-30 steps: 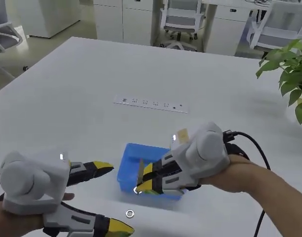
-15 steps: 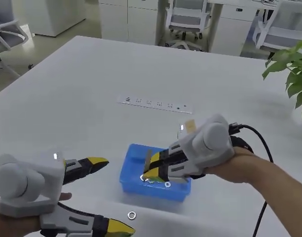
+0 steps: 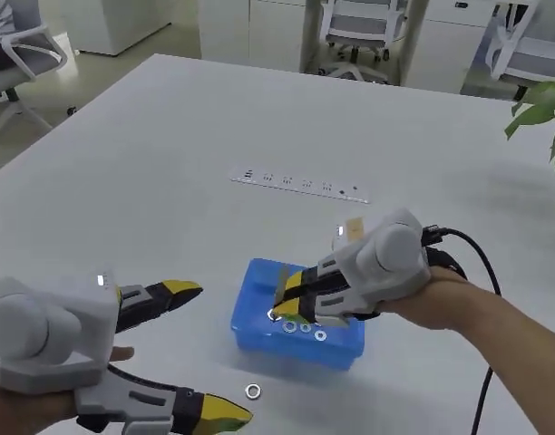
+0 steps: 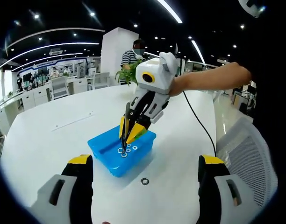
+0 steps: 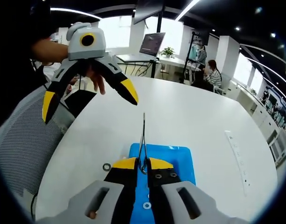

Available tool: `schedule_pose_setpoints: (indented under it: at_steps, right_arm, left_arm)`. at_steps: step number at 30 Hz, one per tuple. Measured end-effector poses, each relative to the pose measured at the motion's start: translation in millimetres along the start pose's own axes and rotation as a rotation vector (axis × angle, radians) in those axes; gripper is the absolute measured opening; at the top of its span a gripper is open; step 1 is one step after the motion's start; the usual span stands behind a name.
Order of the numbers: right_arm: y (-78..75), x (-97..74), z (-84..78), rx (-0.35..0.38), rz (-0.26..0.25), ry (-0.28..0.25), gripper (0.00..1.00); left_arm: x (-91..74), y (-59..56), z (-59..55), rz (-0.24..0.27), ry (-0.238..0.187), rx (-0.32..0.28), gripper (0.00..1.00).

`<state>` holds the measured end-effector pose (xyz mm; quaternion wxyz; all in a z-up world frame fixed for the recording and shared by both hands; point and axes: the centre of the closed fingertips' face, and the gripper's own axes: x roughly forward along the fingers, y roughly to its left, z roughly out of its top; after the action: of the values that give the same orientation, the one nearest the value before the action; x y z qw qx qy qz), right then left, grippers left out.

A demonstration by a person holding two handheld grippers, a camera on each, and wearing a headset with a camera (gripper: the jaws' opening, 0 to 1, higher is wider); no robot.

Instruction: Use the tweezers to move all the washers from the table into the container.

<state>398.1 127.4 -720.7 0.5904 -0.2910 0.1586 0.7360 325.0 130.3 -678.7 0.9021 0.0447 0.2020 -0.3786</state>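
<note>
The right gripper has swung in. A second ago the tweezers were poised at the near wall of the blue container, and now their tips are down inside it. Three washers lie on its floor beside the tips, where none could be seen a second back, so I'd call that a delivery (whether the tips still pinch one, I can't tell). The right fingers are clenched on the tweezers' handle. The left gripper hangs at the near left, fingers spread wide, grasping nothing. One loose washer sits on the white surface, just in front of the container and clear of its wall. It is a small, thin, shiny metal ring lying flat. By my reckoning it's the only one left to move.
</note>
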Motion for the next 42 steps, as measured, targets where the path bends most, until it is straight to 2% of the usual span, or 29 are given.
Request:
schedule_pose_setpoints:
  at_steps: [16,27,36,42]
  right_arm:
    - [-5.3,16.5,-21.6,0.027,0.024,0.013,0.08]
    - [-5.2,24.6,-29.5,0.030,0.033,0.019,0.09]
    - [-3.0,28.7,-34.1,0.031,0.040,0.025,0.09]
    - [-2.8,30.3,-33.4,0.031,0.044,0.021,0.09]
  left_arm:
    - [3.9,7.1,3.0,0.006,0.001,0.001,0.99]
    - [4.3,13.5,3.5,0.011,0.003,0.004,0.95]
    - [9.0,21.2,11.4,0.002,0.002,0.019,0.78]
    - [14.7,30.0,16.2,-0.018,0.019,0.061,0.59]
